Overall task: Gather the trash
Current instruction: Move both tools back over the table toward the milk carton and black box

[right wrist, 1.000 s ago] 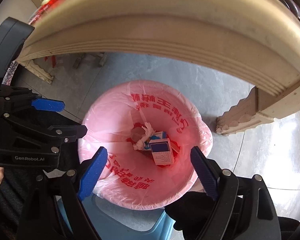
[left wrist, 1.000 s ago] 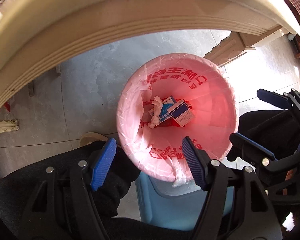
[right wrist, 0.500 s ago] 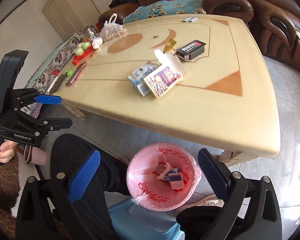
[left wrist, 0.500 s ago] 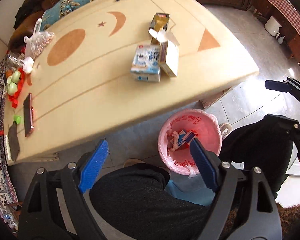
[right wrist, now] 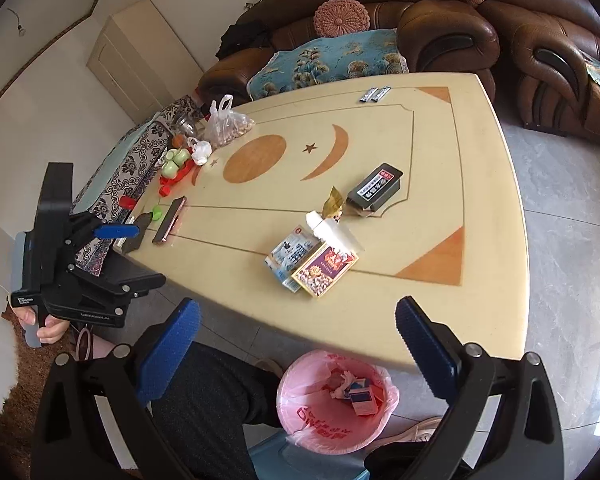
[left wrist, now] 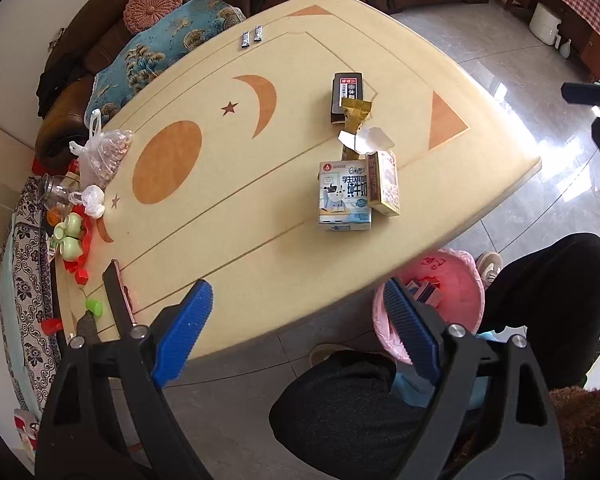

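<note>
Left tool (left wrist: 298, 324): jaws parting, nothing between the blue pads, held above the near edge of the bench (left wrist: 228, 216). Right tool (right wrist: 298, 350): jaws spread wide and empty, above the person's dark-trousered knee (right wrist: 216, 384) and the pink-lined bin (right wrist: 336, 432). The bin stands on the floor just off the bench's near edge, on a blue stool (right wrist: 296, 462); it contains small boxes (right wrist: 362, 398) and crumpled white paper (right wrist: 342, 386). On the bench: a milk carton (left wrist: 343, 196) touching a yellow-edged snack box (left wrist: 386, 184), a torn white packet (left wrist: 366, 138) and a gold wrapper (left wrist: 356, 114) just behind them, and a black box (left wrist: 346, 92) farther back. Near the bench's left end lie a phone (right wrist: 170, 220), a plastic bag of nuts (right wrist: 226, 126), green cups (right wrist: 176, 160) and red scraps. A brown sofa (right wrist: 440, 36) stands beyond the bench.
</note>
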